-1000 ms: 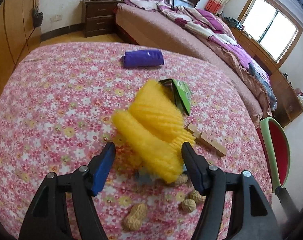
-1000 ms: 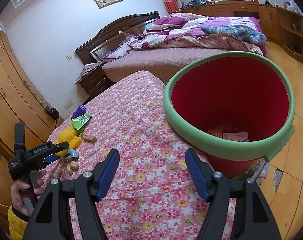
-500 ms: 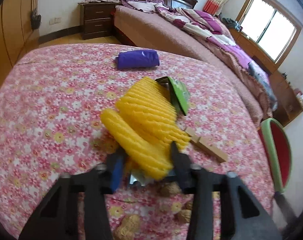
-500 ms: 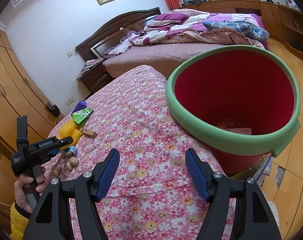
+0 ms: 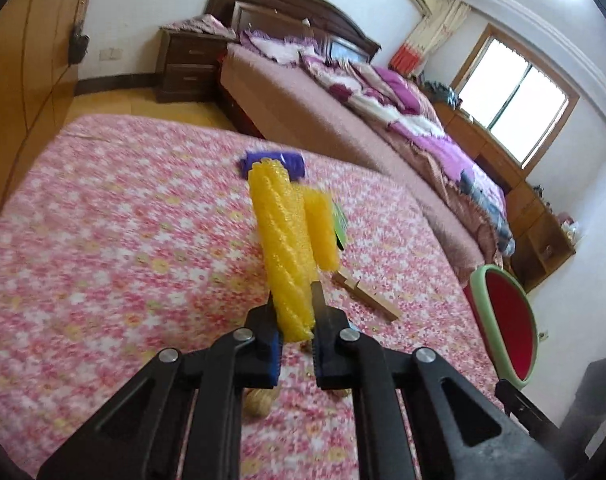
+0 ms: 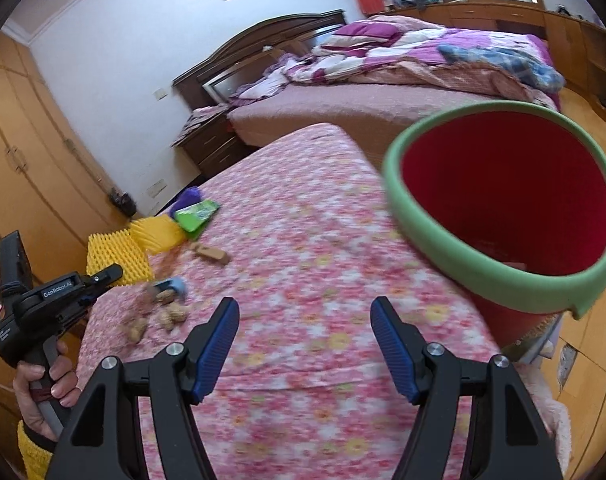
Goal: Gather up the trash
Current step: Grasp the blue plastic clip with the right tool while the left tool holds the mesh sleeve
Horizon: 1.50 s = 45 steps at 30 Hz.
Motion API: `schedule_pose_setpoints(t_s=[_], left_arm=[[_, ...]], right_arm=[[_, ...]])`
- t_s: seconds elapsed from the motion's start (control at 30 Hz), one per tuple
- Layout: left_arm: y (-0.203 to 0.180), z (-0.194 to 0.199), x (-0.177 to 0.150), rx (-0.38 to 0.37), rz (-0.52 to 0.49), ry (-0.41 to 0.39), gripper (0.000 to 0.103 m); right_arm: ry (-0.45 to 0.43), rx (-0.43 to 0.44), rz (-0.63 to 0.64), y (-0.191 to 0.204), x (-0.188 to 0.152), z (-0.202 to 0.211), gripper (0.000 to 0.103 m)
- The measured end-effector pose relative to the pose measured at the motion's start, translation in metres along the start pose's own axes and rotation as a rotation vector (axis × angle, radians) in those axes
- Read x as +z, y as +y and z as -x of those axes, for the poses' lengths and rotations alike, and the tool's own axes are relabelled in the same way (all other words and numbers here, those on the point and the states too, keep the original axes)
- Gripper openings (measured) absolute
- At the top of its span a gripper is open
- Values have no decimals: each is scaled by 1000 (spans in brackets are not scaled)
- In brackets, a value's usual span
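A yellow foam fruit net (image 5: pixel 285 232) is lifted off the flowered tablecloth (image 5: pixel 103 240), squeezed flat between the pads of my left gripper (image 5: pixel 293 300), whose jaws are closing tight on its lower end. From the right wrist view the same foam net (image 6: pixel 117 254) sticks up from the left gripper (image 6: pixel 107 274), which a hand (image 6: pixel 47 380) holds. My right gripper (image 6: pixel 305 304) hovers open over the cloth with nothing between its fingers. The red bin with a green rim (image 6: pixel 503 280) stands just right of it, beside the table.
On the cloth lie a purple packet (image 6: pixel 189 197), a green wrapper (image 6: pixel 195 214), a wooden block (image 6: pixel 211 255), a small blue piece (image 6: pixel 175 284) and several peanuts (image 6: pixel 171 314). The bin's rim (image 5: pixel 479 284) shows past the table's right edge. A bed lies behind.
My left gripper went from open around the foam net to shut on it, then rose with it and tilted up. The right gripper drifted slightly; the bin now sits further right in its view.
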State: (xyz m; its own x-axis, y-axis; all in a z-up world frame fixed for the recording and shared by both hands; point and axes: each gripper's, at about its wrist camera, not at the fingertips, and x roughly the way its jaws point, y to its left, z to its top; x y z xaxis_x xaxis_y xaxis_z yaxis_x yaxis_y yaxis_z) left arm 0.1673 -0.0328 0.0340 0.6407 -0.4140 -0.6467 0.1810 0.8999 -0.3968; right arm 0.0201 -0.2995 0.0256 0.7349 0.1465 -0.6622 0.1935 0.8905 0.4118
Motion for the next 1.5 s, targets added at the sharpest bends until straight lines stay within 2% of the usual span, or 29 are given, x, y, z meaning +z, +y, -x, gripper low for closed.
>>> schedule_pose_setpoints(t_s=[0.3, 0.33, 0.4, 0.47, 0.67, 0.87, 0.97, 1.17, 1.23, 1.27, 1.3, 1.4, 1.5], left_arm=[[34, 37, 2, 66, 47, -69, 11], [38, 39, 1, 76, 51, -70, 11], [48, 40, 1, 100, 62, -63, 11], [60, 43, 3, 127, 74, -60, 11], [90, 51, 10, 170, 93, -70, 11], [106, 45, 7, 155, 123, -60, 11], [109, 41, 7, 134, 134, -54, 11], [113, 36, 8, 107, 147, -53, 11], [114, 34, 8, 103, 146, -51, 11], [114, 33, 7, 101, 144, -51, 11], [112, 33, 7, 98, 139, -51, 11], [107, 35, 5, 78, 114, -60, 11], [100, 37, 3, 64, 89, -67, 11]], right_arm=[[75, 76, 96, 69, 3, -21, 72], [80, 77, 102, 74, 2, -25, 73], [97, 75, 114, 90, 2, -36, 83], [115, 73, 127, 103, 2, -49, 87], [155, 31, 170, 136, 2, -89, 87], [200, -9, 185, 160, -5, -127, 87], [208, -58, 211, 169, -6, -141, 88], [168, -100, 234, 181, -6, -150, 89], [153, -115, 255, 184, -8, -150, 83], [145, -130, 275, 186, -10, -150, 75], [140, -152, 298, 187, -11, -150, 75], [151, -137, 321, 187, -10, -149, 74], [147, -73, 272, 178, -6, -141, 74]])
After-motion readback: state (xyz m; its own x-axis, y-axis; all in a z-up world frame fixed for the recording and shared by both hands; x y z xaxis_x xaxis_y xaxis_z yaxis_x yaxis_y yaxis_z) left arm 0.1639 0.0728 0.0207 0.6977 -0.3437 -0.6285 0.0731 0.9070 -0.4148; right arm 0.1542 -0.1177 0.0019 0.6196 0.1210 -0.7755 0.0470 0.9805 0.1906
